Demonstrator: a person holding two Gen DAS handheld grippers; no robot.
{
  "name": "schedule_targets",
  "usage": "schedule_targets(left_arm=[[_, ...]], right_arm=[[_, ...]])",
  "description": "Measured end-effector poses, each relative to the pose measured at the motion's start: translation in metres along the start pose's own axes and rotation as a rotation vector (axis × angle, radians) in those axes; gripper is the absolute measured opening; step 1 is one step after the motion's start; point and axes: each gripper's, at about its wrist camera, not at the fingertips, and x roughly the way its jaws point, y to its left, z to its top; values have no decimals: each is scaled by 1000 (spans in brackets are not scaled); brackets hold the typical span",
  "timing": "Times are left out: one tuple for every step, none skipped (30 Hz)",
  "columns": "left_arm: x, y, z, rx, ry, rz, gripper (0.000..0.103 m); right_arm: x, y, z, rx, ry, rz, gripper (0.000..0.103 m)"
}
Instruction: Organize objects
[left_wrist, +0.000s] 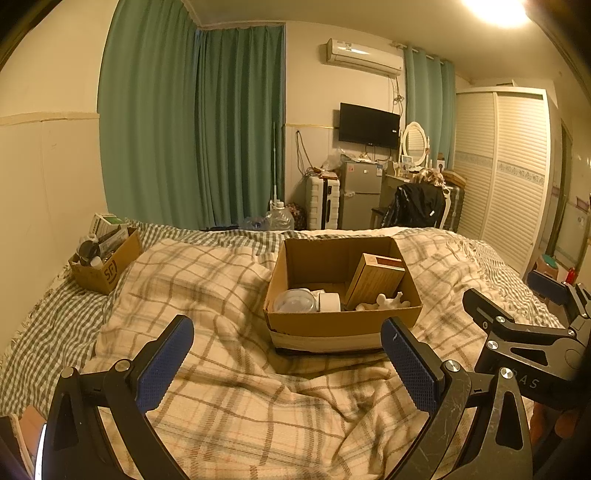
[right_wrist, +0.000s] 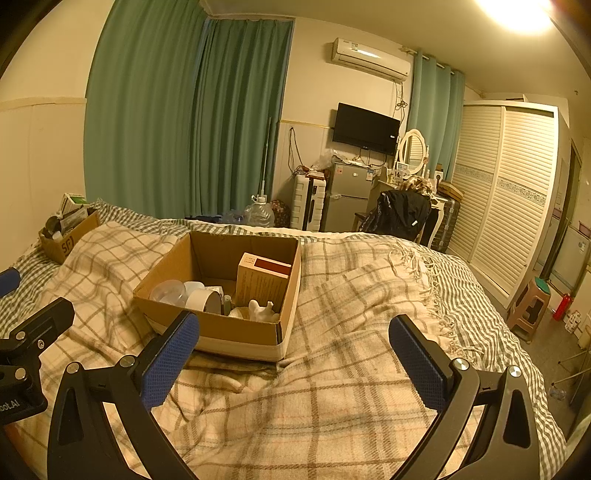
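Objects sit in the cardboard box (left_wrist: 343, 295) at frame centre; nothing is held. Left gripper (left_wrist: 288, 363) and right gripper (right_wrist: 295, 360) are spread, so a reach seems required next.

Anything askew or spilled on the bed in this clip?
Nothing spilled. The tan carton leans tilted against the box wall instead of lying flat, and the blanket is rumpled.
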Motion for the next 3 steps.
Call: schedule_targets(left_arm=[[0,0,0,0,-2,4,103],[0,0,0,1,-4,9,103],[0,1,0,2,-6,8,103]], right_arm=[[0,0,0,0,0,-1,103],[0,0,0,-1,1,-1,103],[0,0,0,-1,1,-1,103]])
